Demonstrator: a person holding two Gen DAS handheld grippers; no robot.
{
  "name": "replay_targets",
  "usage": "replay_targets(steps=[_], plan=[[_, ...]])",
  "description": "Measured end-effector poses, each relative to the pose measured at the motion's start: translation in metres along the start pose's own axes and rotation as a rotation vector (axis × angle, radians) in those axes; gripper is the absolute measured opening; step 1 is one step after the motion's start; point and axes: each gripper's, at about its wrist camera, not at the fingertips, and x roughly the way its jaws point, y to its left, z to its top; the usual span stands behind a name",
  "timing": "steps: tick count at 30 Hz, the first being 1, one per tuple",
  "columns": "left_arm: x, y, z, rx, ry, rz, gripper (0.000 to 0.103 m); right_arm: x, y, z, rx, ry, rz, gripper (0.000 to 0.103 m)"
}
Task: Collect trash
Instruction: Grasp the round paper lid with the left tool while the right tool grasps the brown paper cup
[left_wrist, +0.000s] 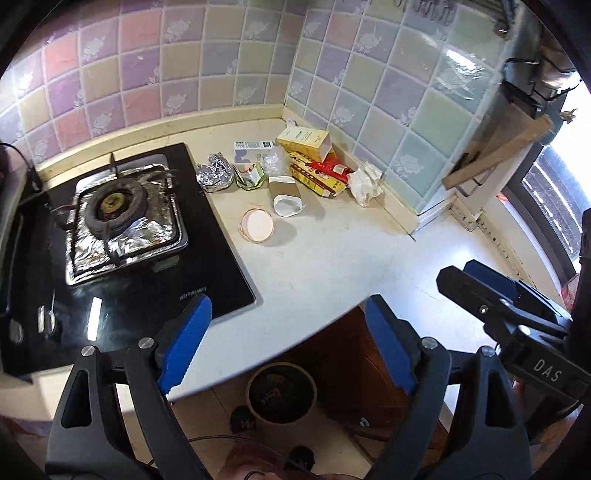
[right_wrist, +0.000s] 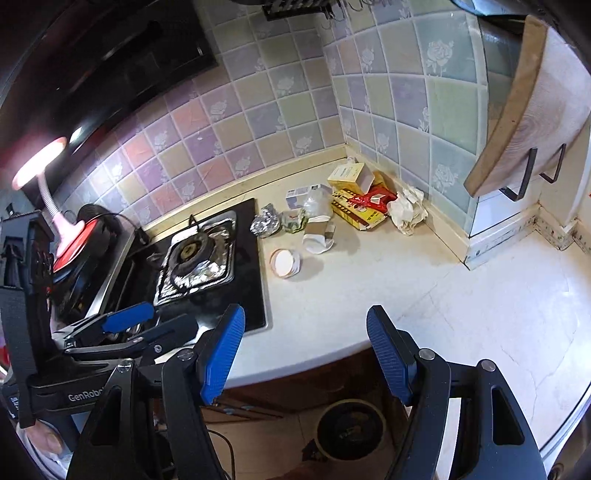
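Blue-padded fingers of the left gripper (left_wrist: 286, 341) and right gripper (right_wrist: 306, 352) stand wide, holding nothing. Far beyond their tips lies the trash pile (left_wrist: 295, 166) (boxes, foil, cups) on the counter (left_wrist: 332, 258).

A pale countertop (left_wrist: 332, 266) curves round the tiled corner, its rounded edge just under both tools' fingertips. Ahead and left of them a black glass hob (left_wrist: 155, 280) is set into it. Straight ahead, well away, lies a small round lid (left_wrist: 257, 225), beyond it a tipped paper cup (left_wrist: 286, 197), a foil ball (left_wrist: 215, 172), small cartons (left_wrist: 306, 142) and crumpled white paper (left_wrist: 365, 182) heaped in the far corner.
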Motion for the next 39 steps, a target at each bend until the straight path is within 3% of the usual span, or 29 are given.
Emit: replay_targets(steps=[5, 11, 18, 21, 25, 31, 39], plan=[[0.08, 0.027, 0.042, -0.01, 0.085, -0.031, 0.083, 0.067, -0.017, 0.036, 0.068, 0.027, -0.049, 0.07], [0.172, 0.051, 0.069, -0.017, 0.167, -0.029, 0.083, 0.149, -0.04, 0.068, 0.162, 0.073, -0.085, 0.07], [0.236, 0.062, 0.084, -0.029, 0.21, -0.039, 0.078, 0.224, -0.057, 0.087, 0.226, 0.122, -0.106, 0.07], [0.249, 0.058, 0.087, -0.008, 0.218, -0.036, 0.071, 0.245, -0.063, 0.093, 0.256, 0.136, -0.104, 0.07], [0.268, 0.057, 0.087, -0.001, 0.264, -0.041, 0.054, 0.265, -0.066, 0.098, 0.268, 0.152, -0.103, 0.07], [0.272, 0.057, 0.089, 0.028, 0.247, -0.058, 0.053, 0.291, -0.059, 0.104, 0.257, 0.186, -0.089, 0.07], [0.246, 0.07, 0.092, 0.076, 0.199, -0.005, 0.052, 0.328, -0.037, 0.115, 0.204, 0.222, -0.082, 0.07]])
